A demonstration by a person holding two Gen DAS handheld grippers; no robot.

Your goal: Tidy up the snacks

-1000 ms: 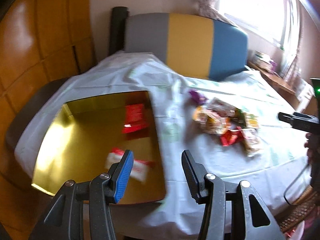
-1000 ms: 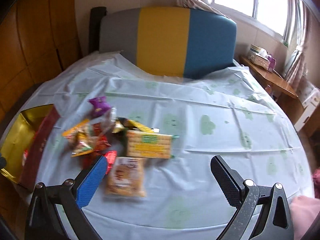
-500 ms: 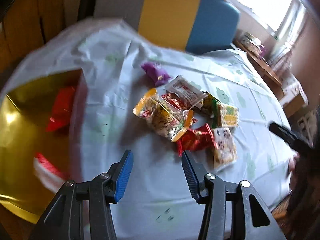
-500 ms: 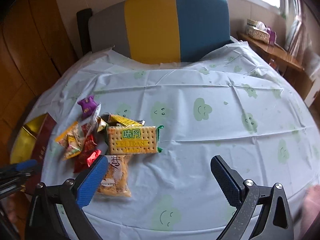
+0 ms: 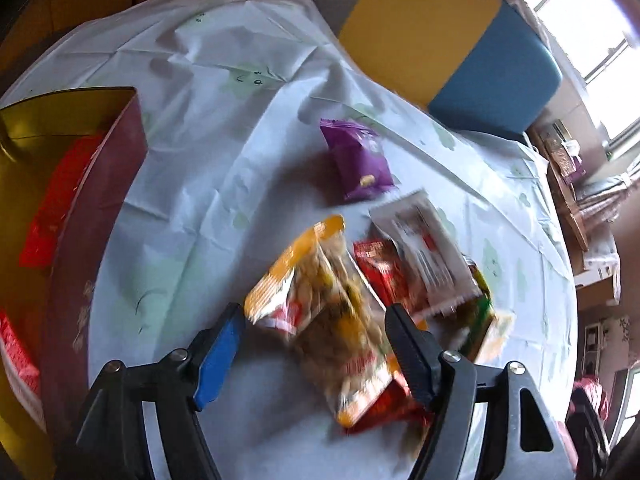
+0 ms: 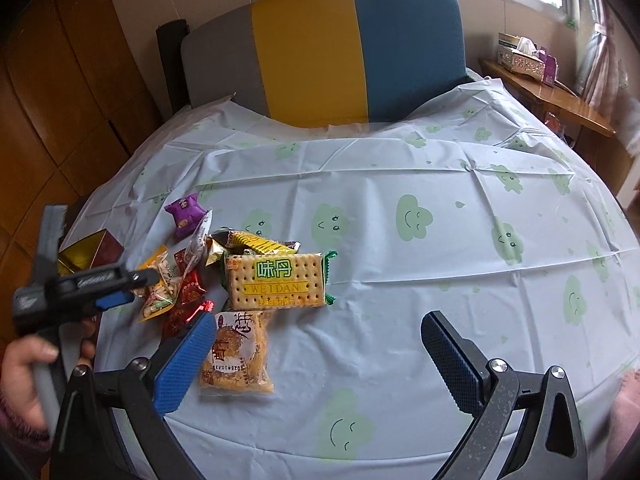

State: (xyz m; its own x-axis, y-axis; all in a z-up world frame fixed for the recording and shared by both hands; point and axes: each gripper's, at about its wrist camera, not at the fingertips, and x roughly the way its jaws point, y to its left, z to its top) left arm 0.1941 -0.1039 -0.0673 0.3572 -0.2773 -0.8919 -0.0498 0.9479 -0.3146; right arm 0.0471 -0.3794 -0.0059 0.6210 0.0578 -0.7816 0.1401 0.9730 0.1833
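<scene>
A pile of snack packets lies on the tablecloth. My left gripper [image 5: 316, 344] is open, its fingers either side of a clear orange-edged nut packet [image 5: 328, 312], not closed on it. Beside it lie a red packet [image 5: 380, 276], a white packet [image 5: 424, 252] and a purple packet [image 5: 358, 158]. The gold box [image 5: 24, 128] with red packets inside is at the left. My right gripper [image 6: 320, 364] is open and empty above the cloth, just right of a yellow cake packet [image 6: 236, 356]. A WEIDAN cracker packet [image 6: 276, 286] lies beyond. The left gripper [image 6: 116, 292] shows over the pile.
The round table carries a pale cloth with green clouds [image 6: 440, 240]. A grey, yellow and blue chair back [image 6: 320, 48] stands behind it. A wooden shelf with a tissue box [image 6: 524, 56] is at the far right. Wood panelling runs along the left.
My left gripper has swung from over the gold box to the snack pile and come down around the nut packet. The right gripper has hardly moved.
</scene>
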